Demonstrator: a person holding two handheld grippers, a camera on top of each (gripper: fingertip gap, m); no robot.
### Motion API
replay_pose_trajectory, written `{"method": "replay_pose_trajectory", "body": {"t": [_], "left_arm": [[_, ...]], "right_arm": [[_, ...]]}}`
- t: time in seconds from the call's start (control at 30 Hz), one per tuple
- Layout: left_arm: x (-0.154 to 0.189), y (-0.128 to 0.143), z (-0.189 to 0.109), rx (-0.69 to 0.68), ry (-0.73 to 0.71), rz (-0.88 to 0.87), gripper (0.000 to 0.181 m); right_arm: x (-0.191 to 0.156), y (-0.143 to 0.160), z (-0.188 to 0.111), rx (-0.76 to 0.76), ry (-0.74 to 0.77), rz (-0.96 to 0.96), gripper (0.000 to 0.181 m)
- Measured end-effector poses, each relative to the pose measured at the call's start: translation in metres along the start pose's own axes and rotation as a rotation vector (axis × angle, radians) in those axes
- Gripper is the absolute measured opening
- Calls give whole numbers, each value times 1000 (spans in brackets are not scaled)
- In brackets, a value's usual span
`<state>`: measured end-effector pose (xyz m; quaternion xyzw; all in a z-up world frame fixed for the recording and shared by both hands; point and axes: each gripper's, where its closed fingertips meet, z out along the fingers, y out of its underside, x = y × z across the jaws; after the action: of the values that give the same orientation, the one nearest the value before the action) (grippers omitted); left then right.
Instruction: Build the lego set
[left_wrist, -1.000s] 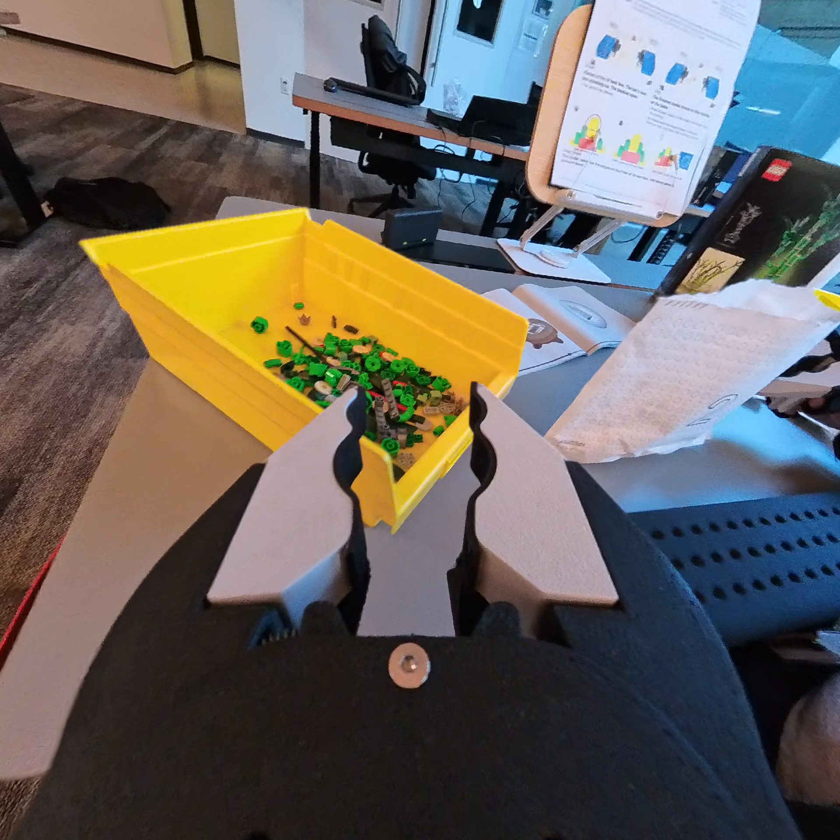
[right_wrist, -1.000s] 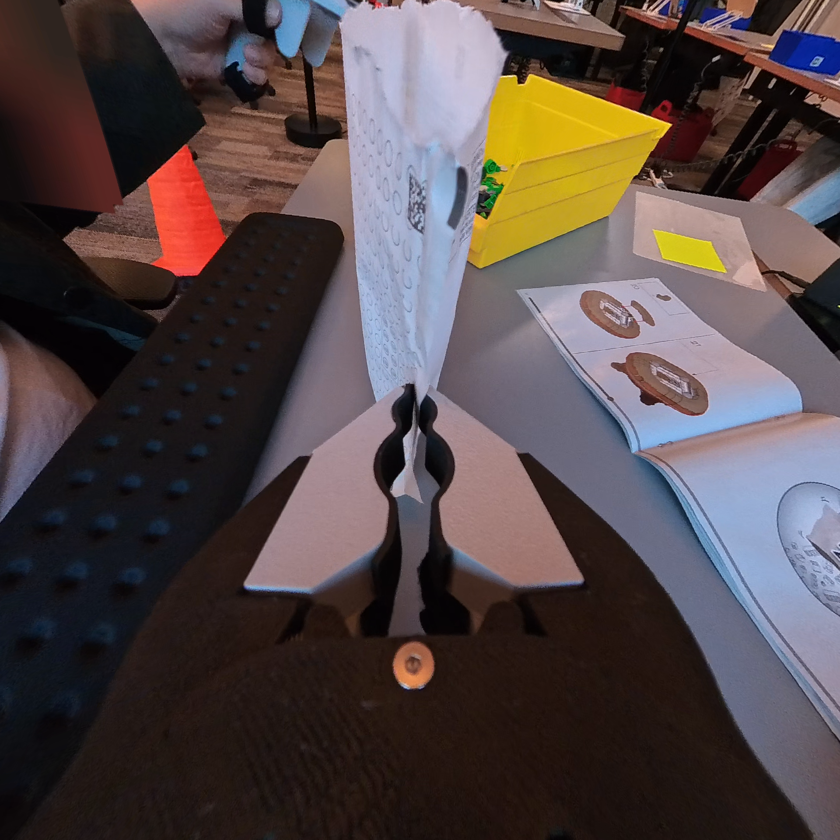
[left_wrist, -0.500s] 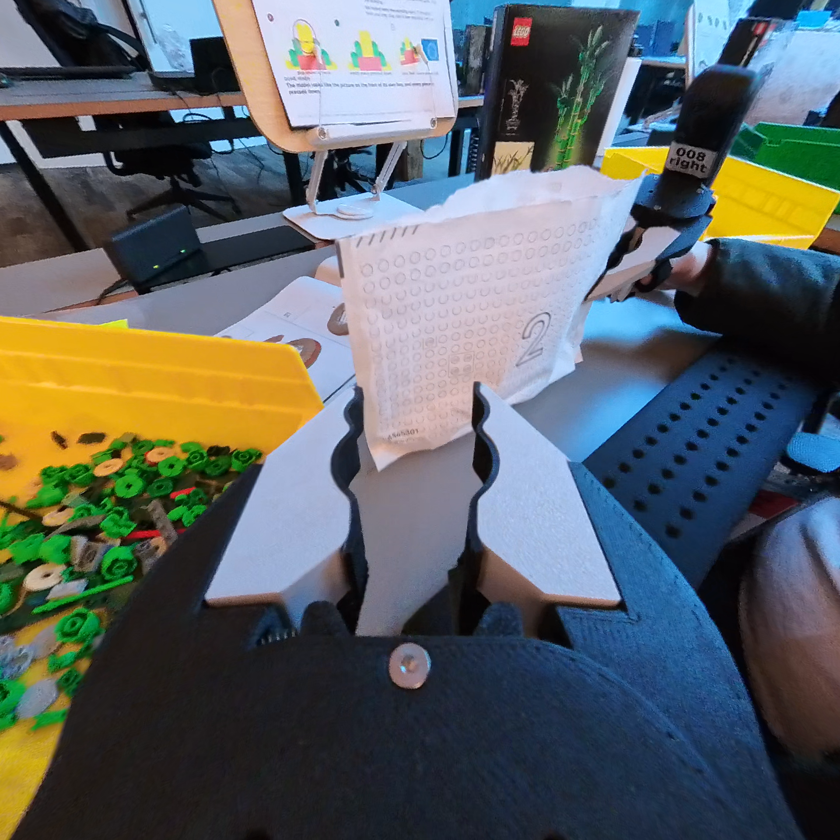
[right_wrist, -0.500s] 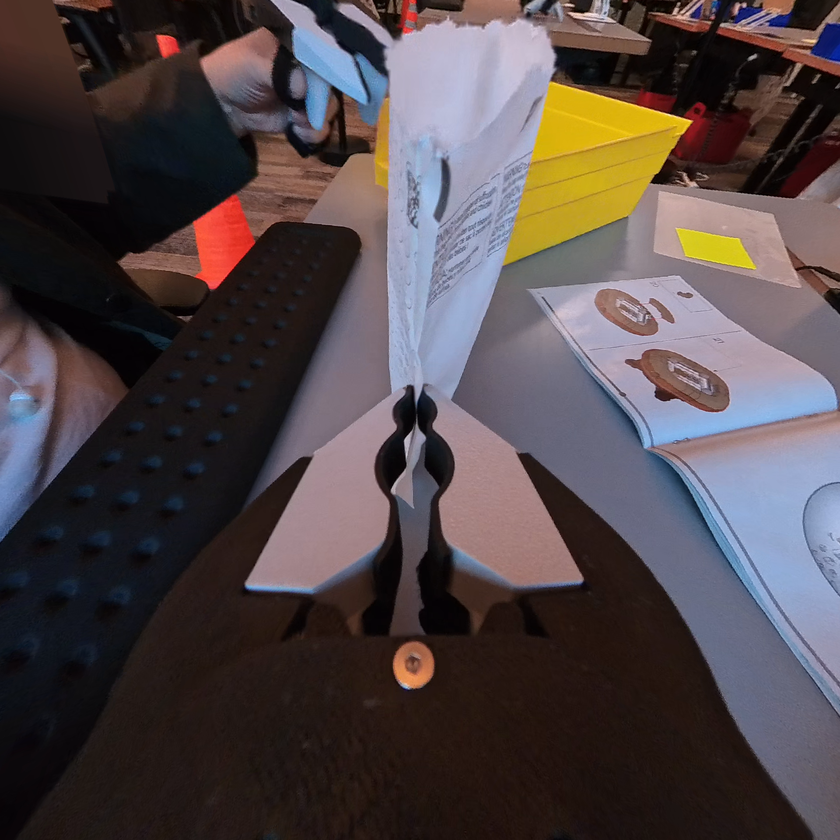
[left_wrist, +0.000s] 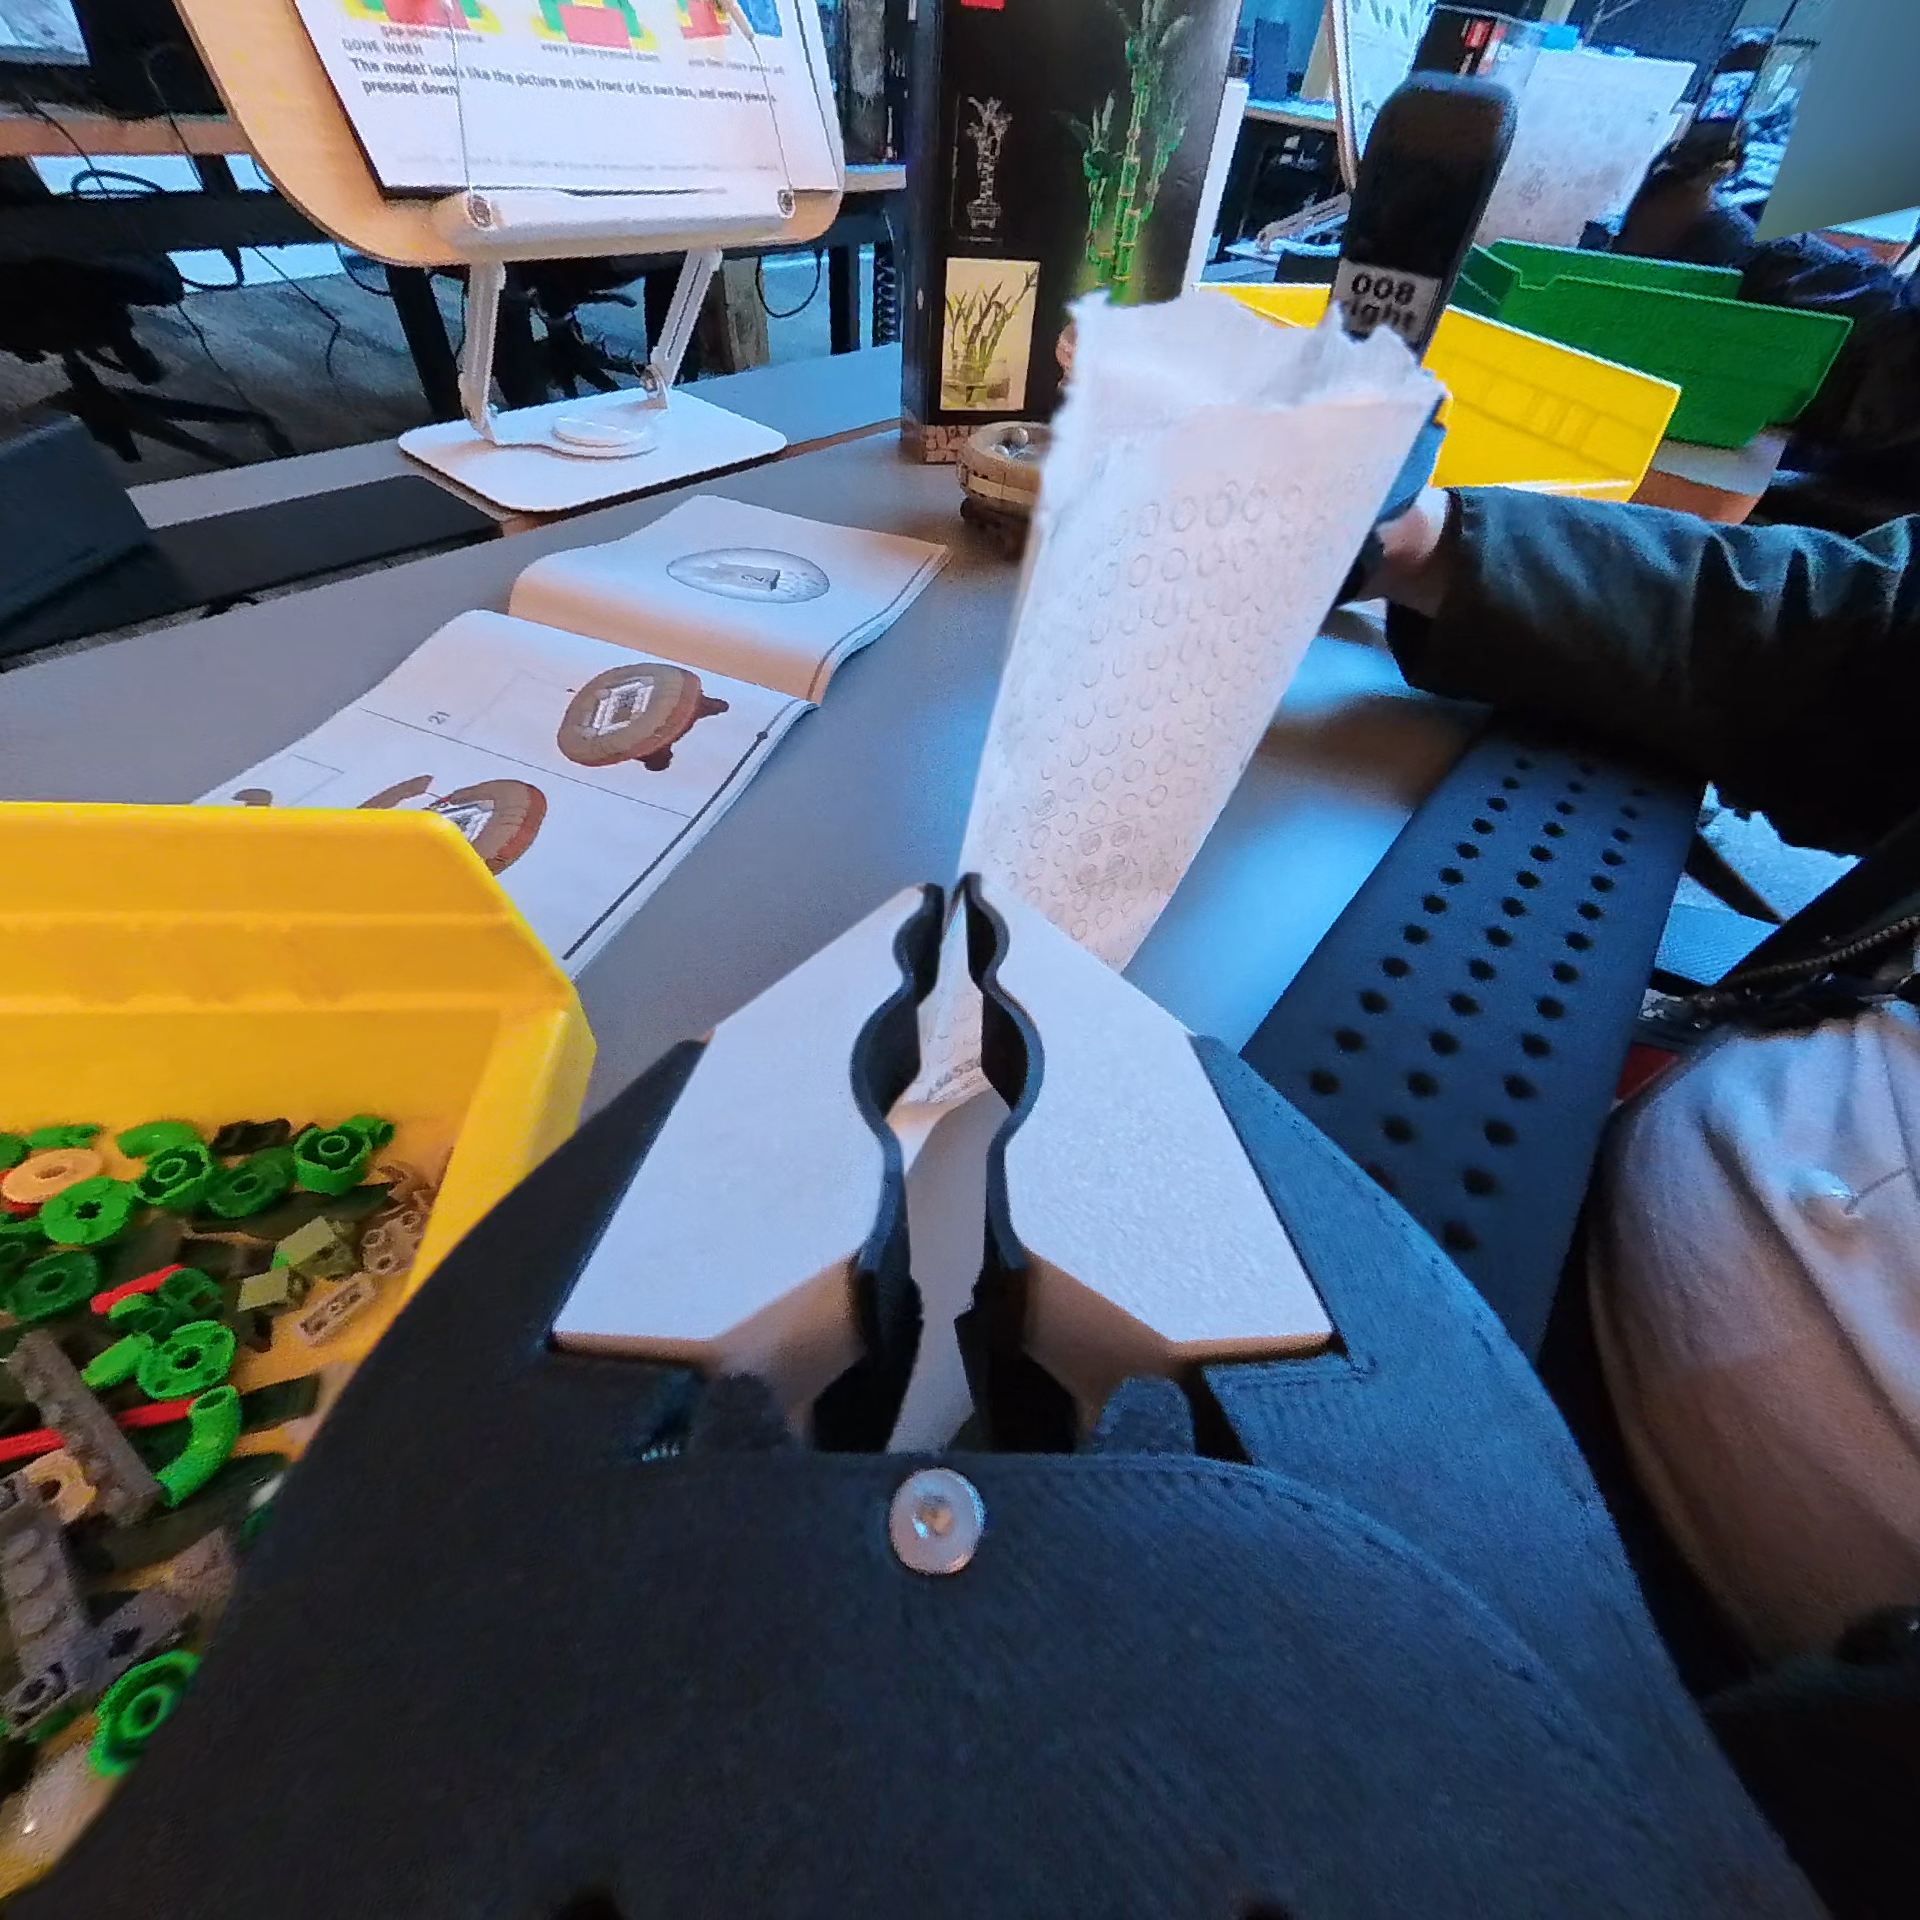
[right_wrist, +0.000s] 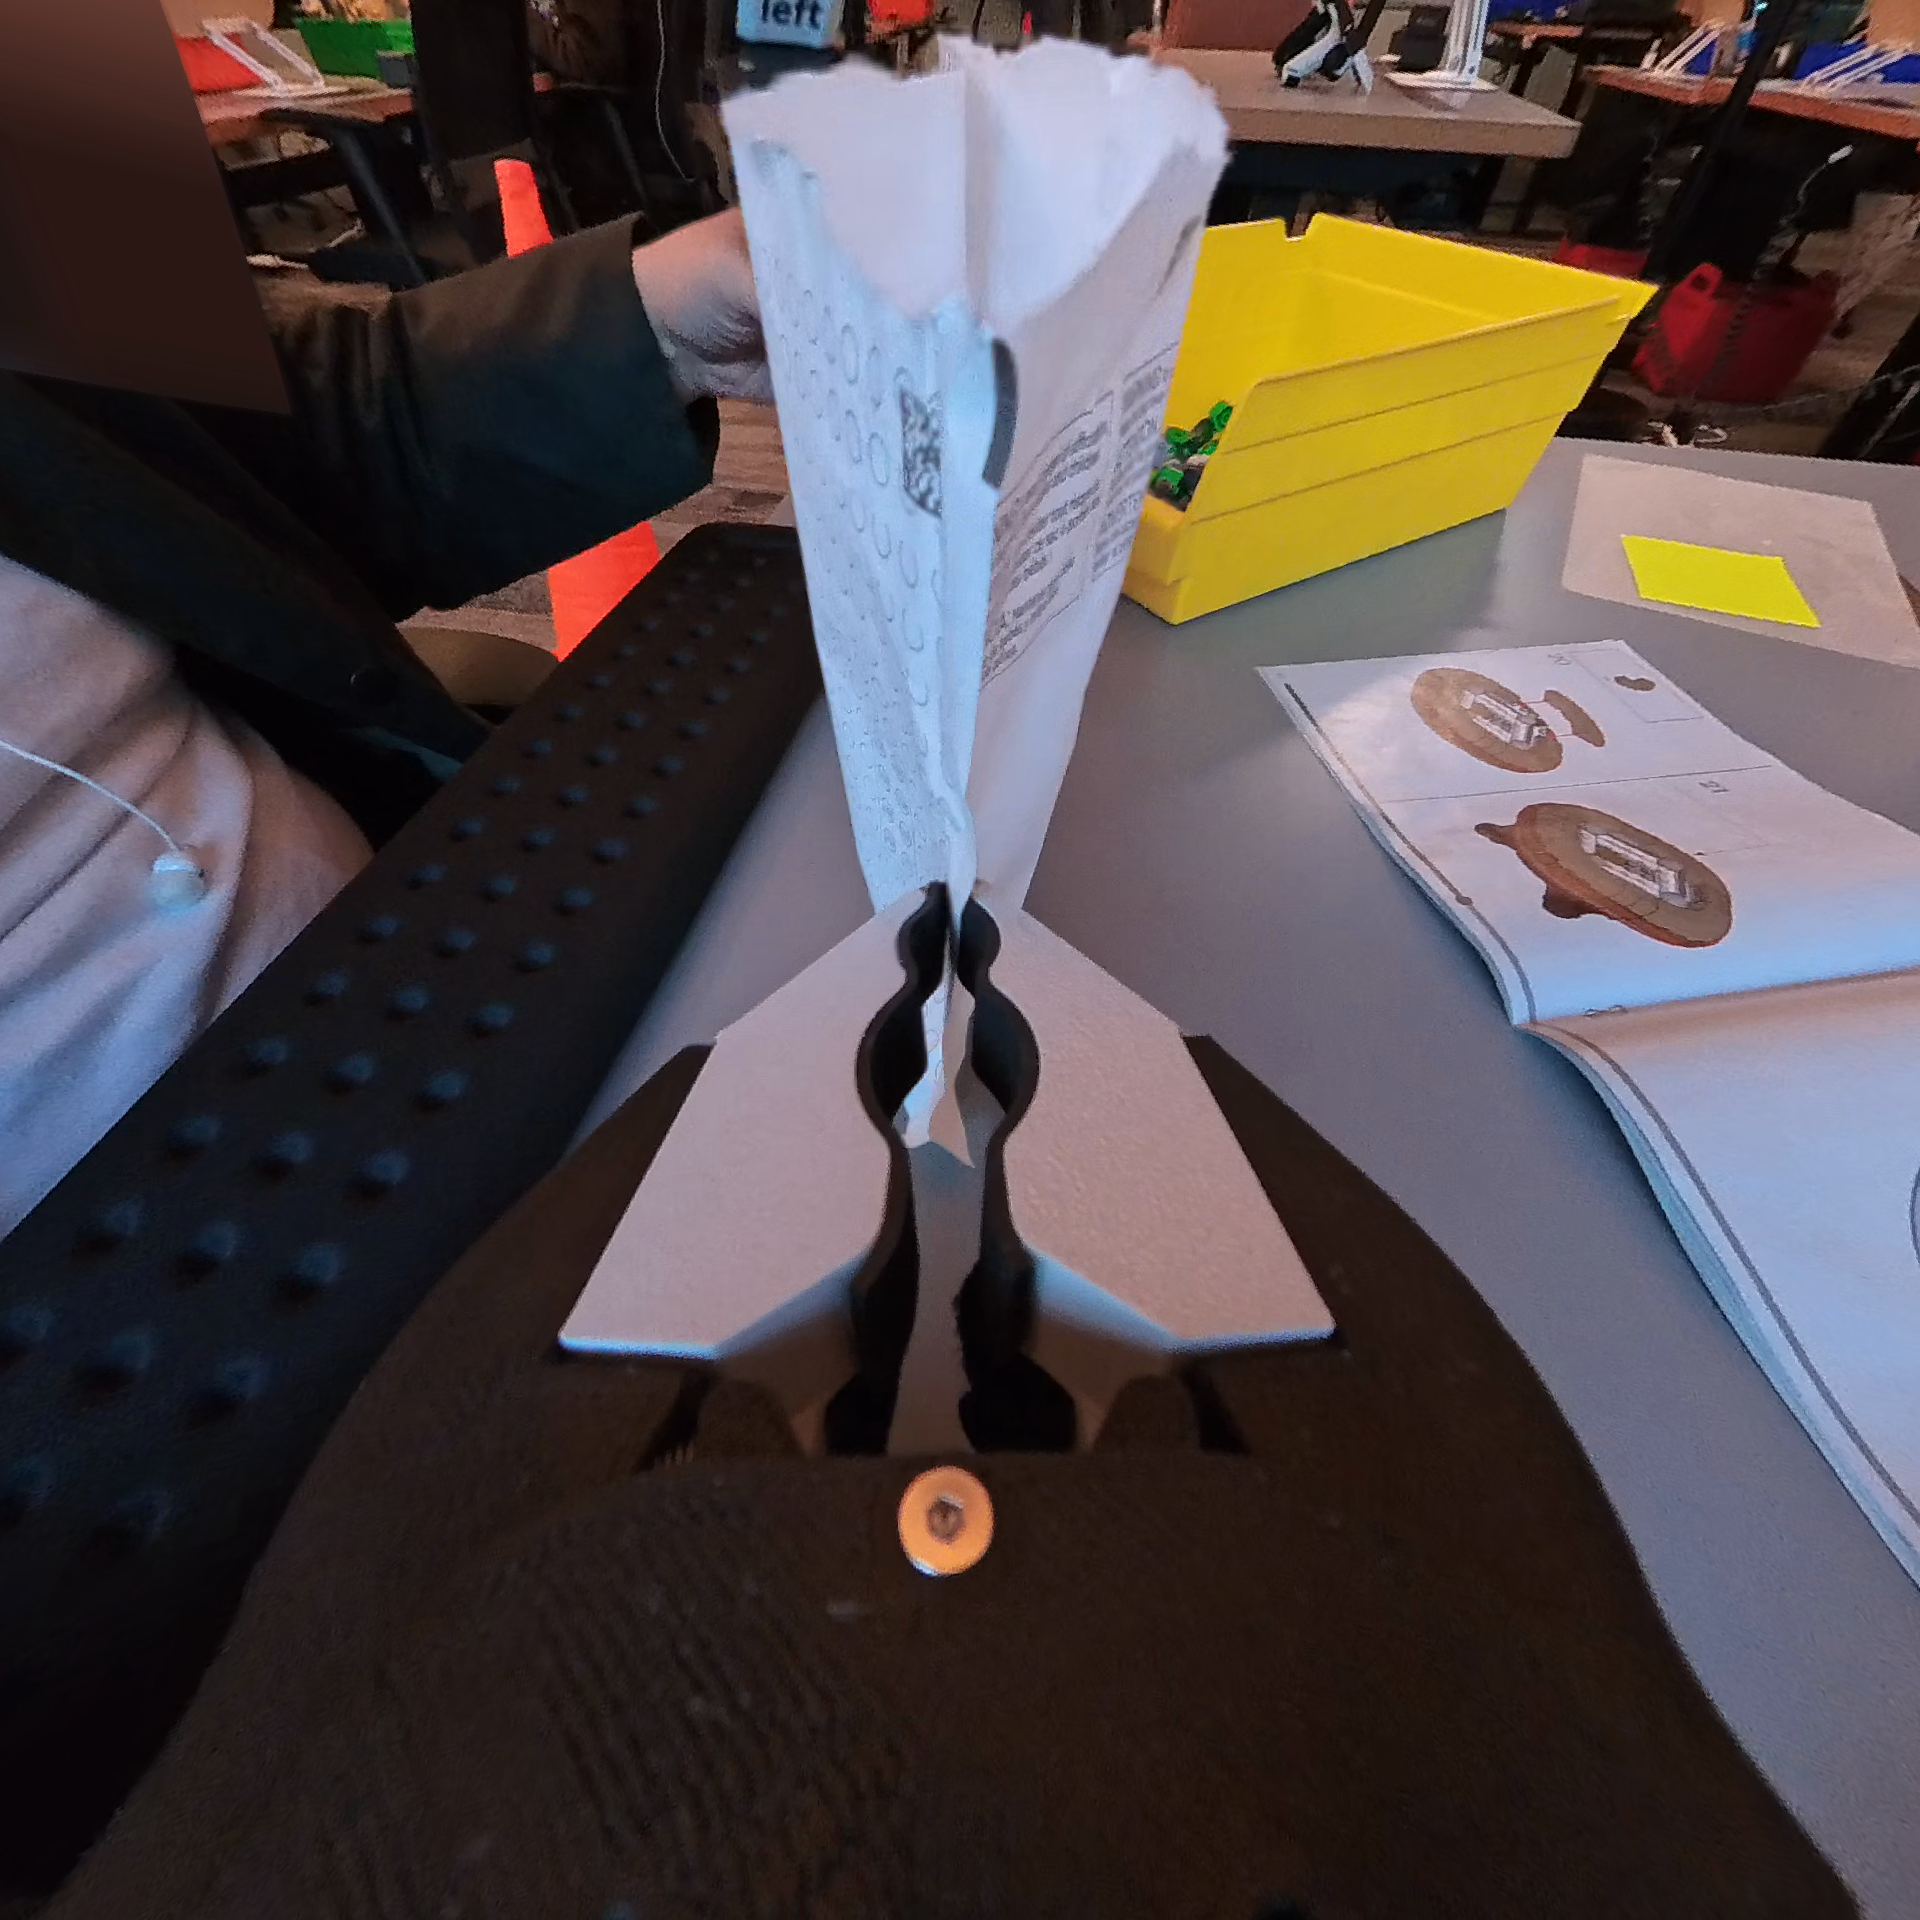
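Both tools are clamping the same white paper parts bag (left_wrist: 1164, 665): the left tool (left_wrist: 954, 904) is pinching one bottom corner and the right tool (right_wrist: 951, 914) the other, holding it upright over the bench's near edge. Looks like they're emptying it, so next they're probably tipping the torn top toward the yellow bin (right_wrist: 1382, 416) of green pieces (left_wrist: 187, 1226) at the far left corner, past the open instruction booklet (right_wrist: 1621, 862).

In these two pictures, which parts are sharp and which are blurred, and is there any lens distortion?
Left wrist view: the left gripper and paper bag are fairly sharp, the instruction stand is blurred, and the edges bend like a fisheye. Right wrist view: the right gripper is sharp, the bag's torn top soft, the background dim.
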<state>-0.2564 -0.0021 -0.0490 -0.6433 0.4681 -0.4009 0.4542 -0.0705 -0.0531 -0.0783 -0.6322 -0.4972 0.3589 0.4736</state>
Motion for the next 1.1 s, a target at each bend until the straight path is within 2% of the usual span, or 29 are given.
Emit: {"method": "replay_pose_trajectory", "body": {"t": [0.27,0.43,0.57,0.67,0.77,0.83,0.9,0.93,0.97,1.03,1.1], "left_arm": [[14,-8,9,24,28,29,2],[18,0,3,3,-12,58,6],[15,19,-13,-54,-84,-25,20],[12,7,-47,17,-139,-100,22],[-39,-6,-110,46,-430,-130,29],[-88,-9,-160,58,-665,-192,53],[-133,6,-196,16,-803,-287,72],[-151,16,-205,4,-819,-368,80],[-162,24,-205,5,-778,-465,81],[-174,33,-196,31,-664,-634,75],[-188,45,-192,-4,-650,-705,75]], "right_arm": [[-5,-5,7,0,6,-33,0],[-11,-7,7,-45,53,-185,0],[-14,-6,10,-80,69,-242,0],[-15,-6,10,-79,66,-244,0],[-15,-7,10,-78,68,-248,0],[-15,-8,11,-77,67,-250,0],[-16,-8,11,-78,67,-253,0],[-16,-8,12,-80,69,-256,0],[-16,-8,12,-80,72,-258,0],[-17,-8,12,-80,75,-256,0],[-17,-8,13,-81,75,-254,0]]}}
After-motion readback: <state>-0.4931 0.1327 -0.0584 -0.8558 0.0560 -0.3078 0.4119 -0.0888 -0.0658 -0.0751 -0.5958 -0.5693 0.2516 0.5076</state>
